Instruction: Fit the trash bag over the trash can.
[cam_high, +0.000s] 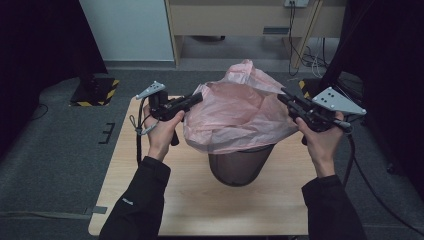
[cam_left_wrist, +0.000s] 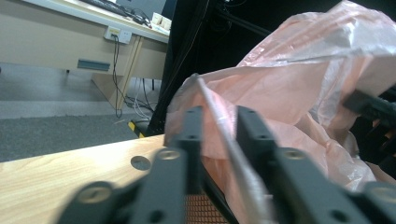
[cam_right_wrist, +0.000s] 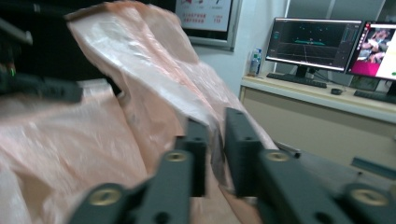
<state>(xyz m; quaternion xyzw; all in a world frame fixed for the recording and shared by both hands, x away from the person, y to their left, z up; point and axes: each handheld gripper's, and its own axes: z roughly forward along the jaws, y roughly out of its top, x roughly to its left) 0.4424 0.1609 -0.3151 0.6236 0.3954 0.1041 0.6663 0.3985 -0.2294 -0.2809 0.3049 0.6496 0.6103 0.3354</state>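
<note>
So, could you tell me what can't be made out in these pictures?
- Bin: its rim and inside, high view, draped by the pink bag.
- Left gripper: whether its pads press the bag's edge, left gripper view, blurred.
- Right gripper: the bag fold between its jaws, right gripper view, blurred.

The thin, crinkled pink plastic bag (cam_high: 240, 107) has a slight sheen; the dark round mesh metal bin (cam_high: 240, 167) looks matt; the pale wooden table (cam_high: 200, 205) is smooth.

place: lab/office | signs: monitors (cam_right_wrist: 314, 44), desk (cam_right_wrist: 322, 100), hazard-taped stand base (cam_high: 95, 91)
</note>
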